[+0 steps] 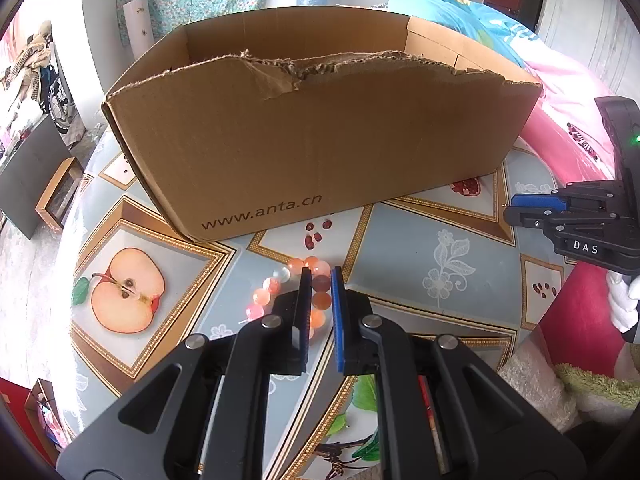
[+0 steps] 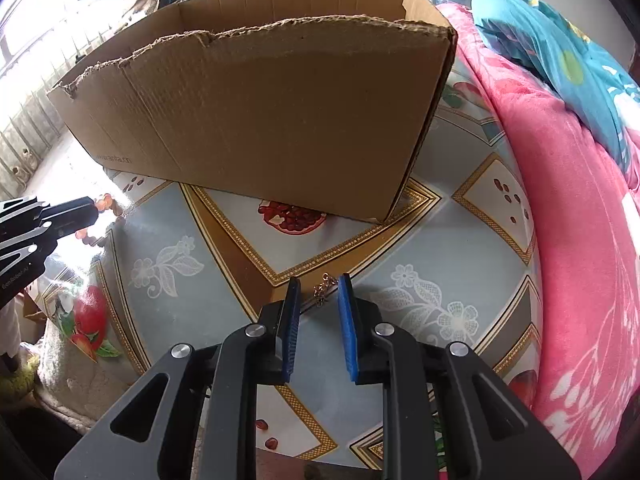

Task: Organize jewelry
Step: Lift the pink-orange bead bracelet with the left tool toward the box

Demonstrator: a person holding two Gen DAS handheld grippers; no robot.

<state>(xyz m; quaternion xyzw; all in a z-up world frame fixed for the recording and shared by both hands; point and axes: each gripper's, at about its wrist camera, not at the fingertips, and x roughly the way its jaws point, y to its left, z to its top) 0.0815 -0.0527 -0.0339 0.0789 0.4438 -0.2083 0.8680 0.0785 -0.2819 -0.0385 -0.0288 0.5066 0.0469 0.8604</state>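
Neither piece of jewelry has reached the cardboard box (image 1: pixel 320 136) yet, so the job looks to be at its start. The left tongs (image 1: pixel 321 276) are nearly together, straddling one side of a bead bracelet (image 1: pixel 288 292) that lies on the surface (image 1: pixel 420 248) just in front of the box; the pads flank a few beads, but whether they pinch them cannot be told. The right tongs (image 2: pixel 319 284) stand apart, with a small metal chain (image 2: pixel 323 288) lying on the surface between their tips, not yet gripped. The box sits upright and open at the top, its near wall torn along the upper edge; what is inside is hidden in both views. As a judgement, both grasps remain to be completed, then each piece must be lifted over the torn wall and released inside.
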